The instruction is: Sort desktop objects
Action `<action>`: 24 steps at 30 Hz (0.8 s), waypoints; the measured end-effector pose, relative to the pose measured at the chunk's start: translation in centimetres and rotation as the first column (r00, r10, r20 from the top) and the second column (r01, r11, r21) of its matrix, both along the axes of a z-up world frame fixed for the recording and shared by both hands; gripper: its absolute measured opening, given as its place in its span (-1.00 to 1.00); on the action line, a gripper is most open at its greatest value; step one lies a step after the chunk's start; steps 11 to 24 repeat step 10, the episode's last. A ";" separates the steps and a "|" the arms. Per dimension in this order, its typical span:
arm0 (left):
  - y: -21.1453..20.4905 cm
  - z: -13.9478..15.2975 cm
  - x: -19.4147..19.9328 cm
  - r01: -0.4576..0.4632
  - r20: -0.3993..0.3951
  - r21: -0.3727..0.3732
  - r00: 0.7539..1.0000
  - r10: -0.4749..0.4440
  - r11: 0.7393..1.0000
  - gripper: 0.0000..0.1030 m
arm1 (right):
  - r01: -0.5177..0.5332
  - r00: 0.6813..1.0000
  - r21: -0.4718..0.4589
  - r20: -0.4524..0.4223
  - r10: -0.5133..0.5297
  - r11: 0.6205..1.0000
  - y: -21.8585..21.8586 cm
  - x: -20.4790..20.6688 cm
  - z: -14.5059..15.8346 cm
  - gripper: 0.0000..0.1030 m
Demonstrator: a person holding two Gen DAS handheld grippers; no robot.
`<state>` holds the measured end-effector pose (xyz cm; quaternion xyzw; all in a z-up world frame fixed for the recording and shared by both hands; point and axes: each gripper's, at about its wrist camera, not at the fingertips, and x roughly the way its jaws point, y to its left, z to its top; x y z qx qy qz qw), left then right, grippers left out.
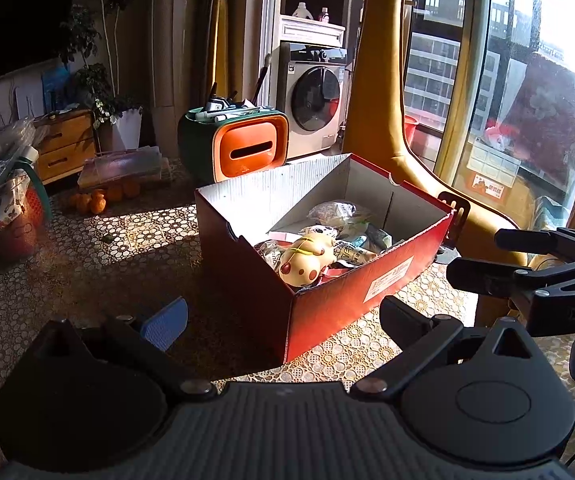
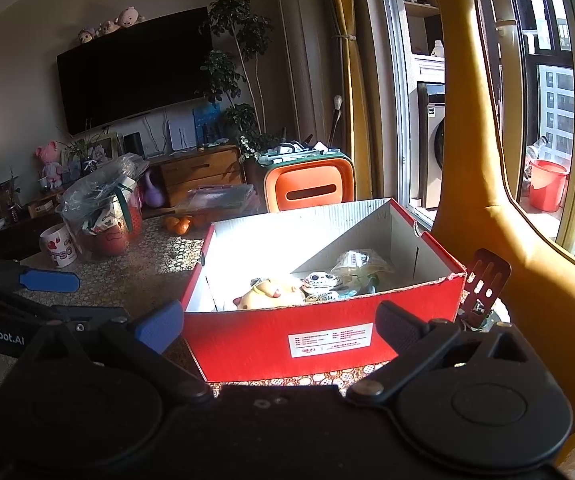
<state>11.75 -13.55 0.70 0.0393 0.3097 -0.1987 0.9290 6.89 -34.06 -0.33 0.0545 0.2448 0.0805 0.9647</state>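
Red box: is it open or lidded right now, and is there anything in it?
Open and partly filled. The red box has no lid on top; a yellow plush toy and packets lie on its floor.

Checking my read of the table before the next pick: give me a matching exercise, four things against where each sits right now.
Things:
1. yellow plush toy
2. oranges
3. white mug
4. black slotted piece

Places:
A. by the red box's right end, outside it
B. inside the red box
C. on the table beyond the box, near the stacked clear cases
D. left of the plastic-wrapped basket

Pairs: 1-B, 2-C, 3-D, 4-A
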 end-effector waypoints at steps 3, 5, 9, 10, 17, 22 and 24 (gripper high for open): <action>0.1 -0.1 -0.1 -0.006 -0.003 0.009 1.000 0.006 1.000 0.99 | 0.006 1.000 -0.001 -0.004 -0.006 1.000 0.0 -0.3 -0.1 0.99; 0.3 -0.1 -0.2 -0.008 -0.004 0.005 1.000 0.008 1.000 0.99 | 0.007 1.000 0.001 -0.007 -0.007 1.000 0.1 -0.5 -0.1 0.99; 0.7 0.0 -0.6 -0.006 0.008 0.003 1.000 0.006 1.000 0.99 | 0.007 1.000 0.002 -0.017 -0.007 1.000 0.4 -0.7 -0.2 0.99; 1.0 0.1 -0.7 -0.009 0.009 -0.004 1.000 0.009 1.000 0.99 | 0.006 1.000 0.002 -0.018 -0.006 1.000 0.5 -0.7 -0.2 0.99; 1.0 0.1 -0.7 -0.009 0.009 -0.004 1.000 0.009 1.000 0.99 | 0.006 1.000 0.002 -0.018 -0.006 1.000 0.5 -0.7 -0.2 0.99; 1.0 0.1 -0.7 -0.009 0.009 -0.004 1.000 0.009 1.000 0.99 | 0.006 1.000 0.002 -0.018 -0.006 1.000 0.5 -0.7 -0.2 0.99; 1.0 0.1 -0.7 -0.009 0.009 -0.004 1.000 0.009 1.000 0.99 | 0.006 1.000 0.002 -0.018 -0.006 1.000 0.5 -0.7 -0.2 0.99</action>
